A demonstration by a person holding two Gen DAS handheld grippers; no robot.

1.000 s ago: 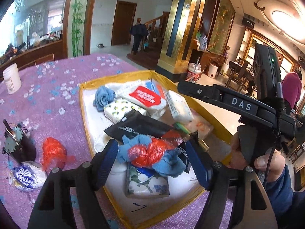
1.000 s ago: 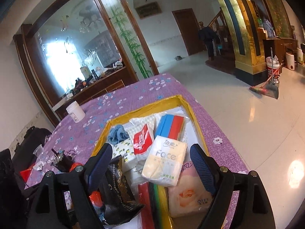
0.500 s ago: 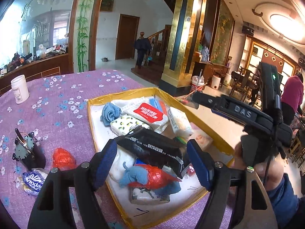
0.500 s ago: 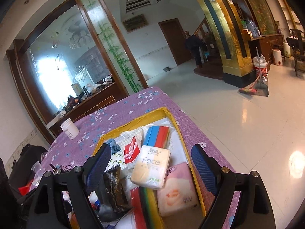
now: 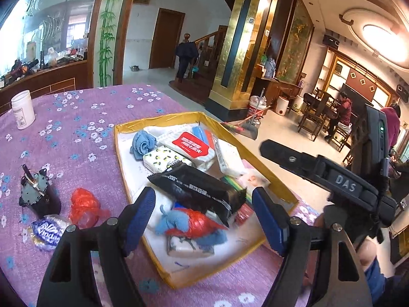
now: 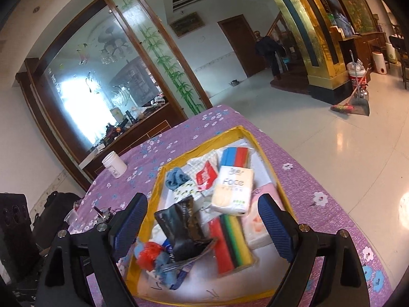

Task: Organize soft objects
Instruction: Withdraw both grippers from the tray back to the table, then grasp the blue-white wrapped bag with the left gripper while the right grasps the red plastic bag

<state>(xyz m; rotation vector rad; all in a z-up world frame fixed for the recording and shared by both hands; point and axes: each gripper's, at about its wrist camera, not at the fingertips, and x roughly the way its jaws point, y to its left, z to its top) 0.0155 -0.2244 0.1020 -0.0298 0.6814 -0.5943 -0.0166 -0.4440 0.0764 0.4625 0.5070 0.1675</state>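
Soft packs and cloths lie heaped in the yellow-rimmed tray (image 5: 268, 168) on the purple table. A black pouch (image 5: 196, 190) now rests atop them. Both the left gripper (image 5: 204, 215) and right gripper (image 6: 203, 220) have pulled back, spread wide and empty, so that placement looks finished.

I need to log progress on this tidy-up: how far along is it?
Mostly done: the black pouch, tissue packs and blue cloth already lie in the yellow tray. Nothing in hand: left gripper and right gripper are both open and empty. Left: the red bag and Vinda pack on the tablecloth.
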